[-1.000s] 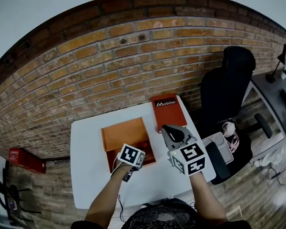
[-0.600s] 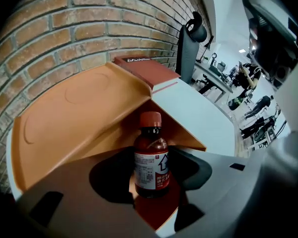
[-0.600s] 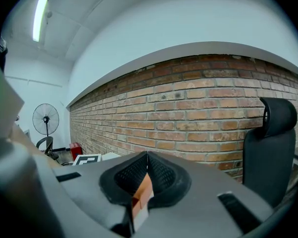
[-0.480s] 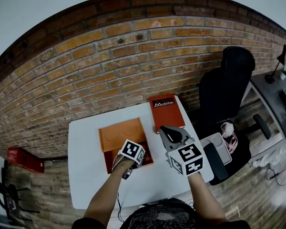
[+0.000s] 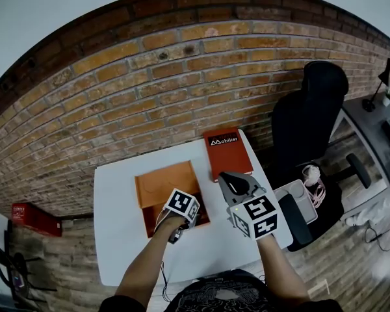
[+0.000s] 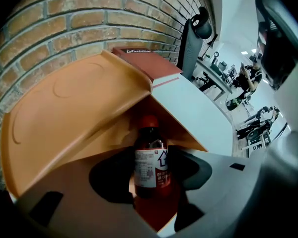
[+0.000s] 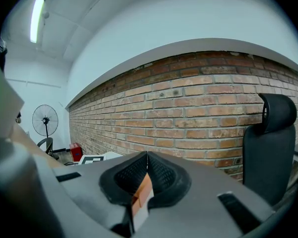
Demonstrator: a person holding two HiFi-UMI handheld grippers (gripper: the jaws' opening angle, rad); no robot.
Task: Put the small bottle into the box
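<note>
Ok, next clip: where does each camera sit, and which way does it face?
Head view: on the person's head, facing steeply down at white table and orange box; both forearms show.
Left gripper view: on the left claw, facing into the box; jaws grip the small bottle.
Right gripper view: on the right claw, jaws together, facing brick wall and black office chair.
Shared: box in head and left gripper views.

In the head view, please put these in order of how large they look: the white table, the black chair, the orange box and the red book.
Largest to smallest:
1. white table
2. black chair
3. orange box
4. red book
The box is partly covered, yet looks larger than the book.
</note>
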